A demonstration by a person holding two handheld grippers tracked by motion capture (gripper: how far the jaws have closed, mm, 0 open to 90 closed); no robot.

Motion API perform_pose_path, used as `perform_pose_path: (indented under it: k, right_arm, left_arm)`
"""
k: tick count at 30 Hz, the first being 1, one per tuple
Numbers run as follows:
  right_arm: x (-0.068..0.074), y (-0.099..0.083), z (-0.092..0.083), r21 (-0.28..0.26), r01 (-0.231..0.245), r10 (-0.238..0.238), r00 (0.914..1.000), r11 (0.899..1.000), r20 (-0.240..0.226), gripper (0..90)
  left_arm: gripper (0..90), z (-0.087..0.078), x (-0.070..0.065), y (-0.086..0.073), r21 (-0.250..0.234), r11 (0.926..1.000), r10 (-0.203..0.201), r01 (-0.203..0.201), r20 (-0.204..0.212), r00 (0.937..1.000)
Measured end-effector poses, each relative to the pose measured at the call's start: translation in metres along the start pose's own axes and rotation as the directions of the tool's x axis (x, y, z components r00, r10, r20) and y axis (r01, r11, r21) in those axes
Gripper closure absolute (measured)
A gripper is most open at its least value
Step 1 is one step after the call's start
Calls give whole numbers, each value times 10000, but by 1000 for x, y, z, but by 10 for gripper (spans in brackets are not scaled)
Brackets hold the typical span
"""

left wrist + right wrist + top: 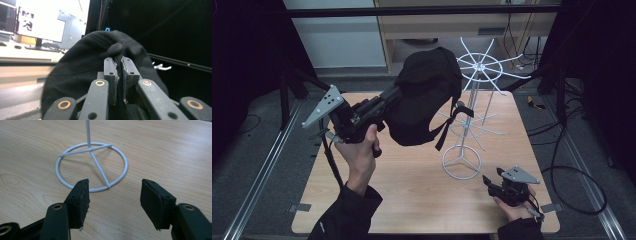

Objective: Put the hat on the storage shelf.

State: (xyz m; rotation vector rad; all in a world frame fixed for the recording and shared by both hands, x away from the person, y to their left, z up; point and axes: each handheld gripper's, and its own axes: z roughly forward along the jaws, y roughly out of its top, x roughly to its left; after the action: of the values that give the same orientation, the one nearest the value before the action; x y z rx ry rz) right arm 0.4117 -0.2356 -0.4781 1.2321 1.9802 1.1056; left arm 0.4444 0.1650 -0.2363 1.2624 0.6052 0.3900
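Note:
A black cap (424, 95) hangs in the air above the table's back middle, held by my left gripper (384, 102), which is shut on its fabric. In the left gripper view the jaws pinch the black cap (82, 67) just below its top button (115, 48). A white wire rack (472, 107) stands right of the cap, with spoked arms on top and a ring base (461, 162). My right gripper (492, 179) rests low near the table's front right, open and holding nothing. In the right gripper view the ring base (91, 167) lies just beyond the open right gripper (113, 197).
The wooden table (412, 190) has bare room at front and left. Metal rails (262, 165) run along both sides on the floor. Cables (572, 175) lie on the floor at right. A dark crossbar (412, 11) spans the back.

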Motion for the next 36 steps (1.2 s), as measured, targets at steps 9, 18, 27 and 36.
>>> perform_pose_path:
  k: [9,18,27,36]
  right_arm:
    - [1,0,0,102,-50,50,10000,9999,-28,405]
    - [1,0,1,116,8,-8,10000,9999,-27,403]
    - [1,0,1,102,9,-8,10000,9999,-34,401]
    - [0,-1,0,81,-31,30,10000,10000,85,383]
  left_arm:
    - [825,1,11,-27,1058,9944,77,-55,-210,9997]
    - [823,18,17,-56,2159,9763,252,-151,-440,9987]
    - [638,16,15,-62,2557,9644,857,-671,-624,9944]
    - [372,-43,25,-76,3242,9410,1453,-973,-1274,9812]
